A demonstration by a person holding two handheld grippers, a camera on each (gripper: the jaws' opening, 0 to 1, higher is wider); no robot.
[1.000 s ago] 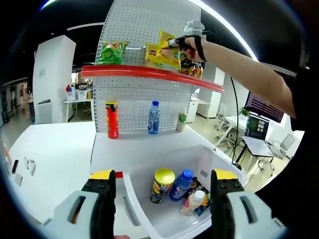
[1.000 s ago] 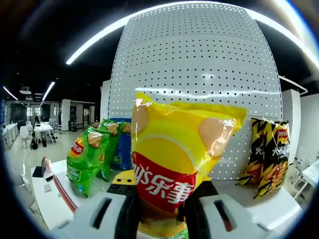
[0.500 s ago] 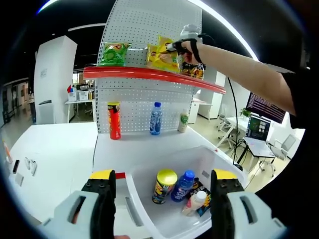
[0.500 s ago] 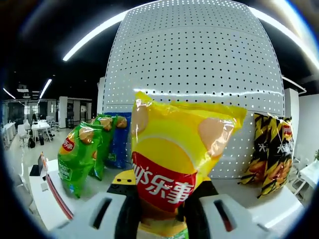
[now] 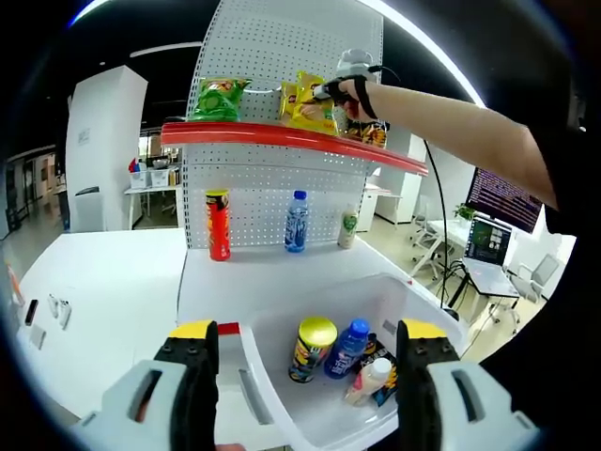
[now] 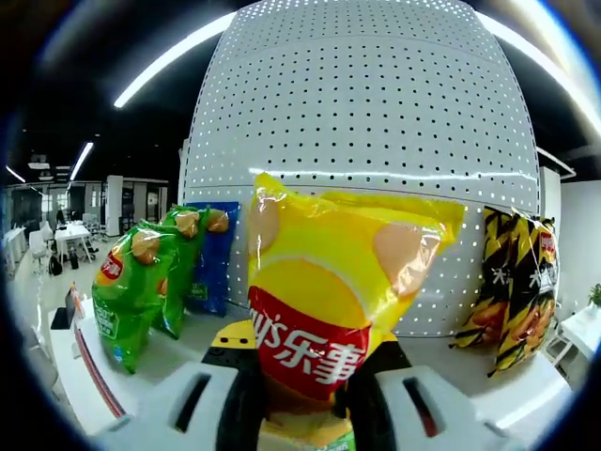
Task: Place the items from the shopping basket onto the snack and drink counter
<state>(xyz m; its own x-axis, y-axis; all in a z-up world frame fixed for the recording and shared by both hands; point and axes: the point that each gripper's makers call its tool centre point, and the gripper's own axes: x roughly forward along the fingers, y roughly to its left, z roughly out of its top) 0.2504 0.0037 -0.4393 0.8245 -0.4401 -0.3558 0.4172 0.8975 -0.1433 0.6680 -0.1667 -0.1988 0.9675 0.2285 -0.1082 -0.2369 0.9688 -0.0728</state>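
Nearing the pegboard (image 6: 376,141), right claw (image 6: 300,395) still grips yellow chip bag (image 6: 329,310).

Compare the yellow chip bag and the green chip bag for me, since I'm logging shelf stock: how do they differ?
The yellow chip bag is clamped in the right hand-held gripper; the green chip bag stands free on the top shelf. The yellow one carries a red band with white lettering, whereas the green one has a small red logo. The green one sits to the left. Both are upright before the pegboard.
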